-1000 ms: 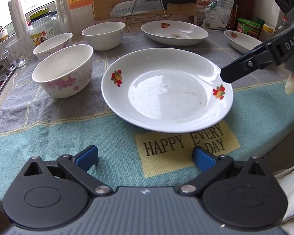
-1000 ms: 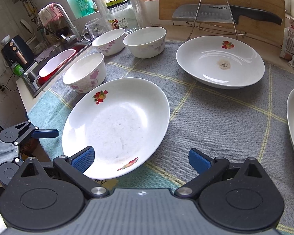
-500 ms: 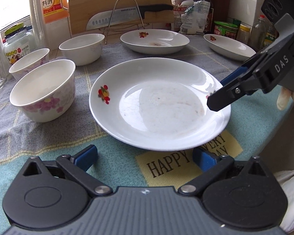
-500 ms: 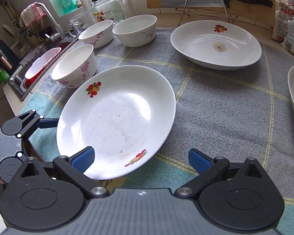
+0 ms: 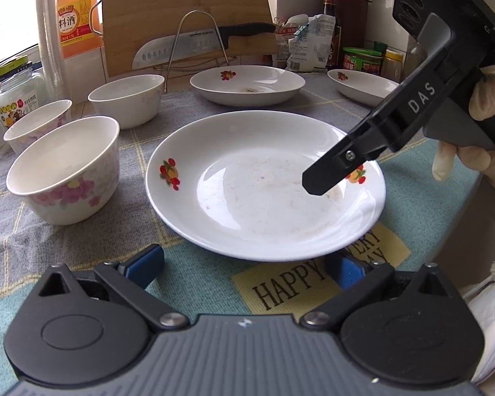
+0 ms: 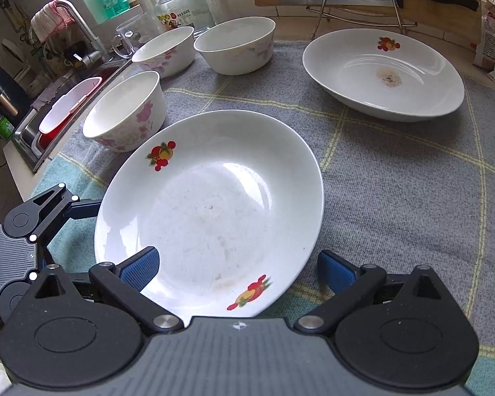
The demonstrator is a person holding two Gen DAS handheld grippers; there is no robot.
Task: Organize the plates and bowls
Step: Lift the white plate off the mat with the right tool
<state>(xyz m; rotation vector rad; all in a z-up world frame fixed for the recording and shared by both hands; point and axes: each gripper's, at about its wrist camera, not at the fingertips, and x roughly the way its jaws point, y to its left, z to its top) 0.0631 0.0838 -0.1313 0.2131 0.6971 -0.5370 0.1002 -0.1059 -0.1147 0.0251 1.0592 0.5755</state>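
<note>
Kitchen counter under grey-and-teal woven cloth (image 5: 66, 247). Round white ceramic plate with fruit decals (image 6: 211, 211) lay flat directly ahead of both grippers. Right gripper (image 6: 237, 269) nearer, jaws wide open straddling near rim, gripping nothing. Left gripper (image 5: 244, 264) open, empty, just short of rim.

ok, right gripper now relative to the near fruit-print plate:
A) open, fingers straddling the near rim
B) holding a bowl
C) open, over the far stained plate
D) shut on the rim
A: the right gripper is open, its blue fingers spread either side of the near edge of the fruit-print plate, which lies on the cloth; I can't tell whether they touch it.
</note>
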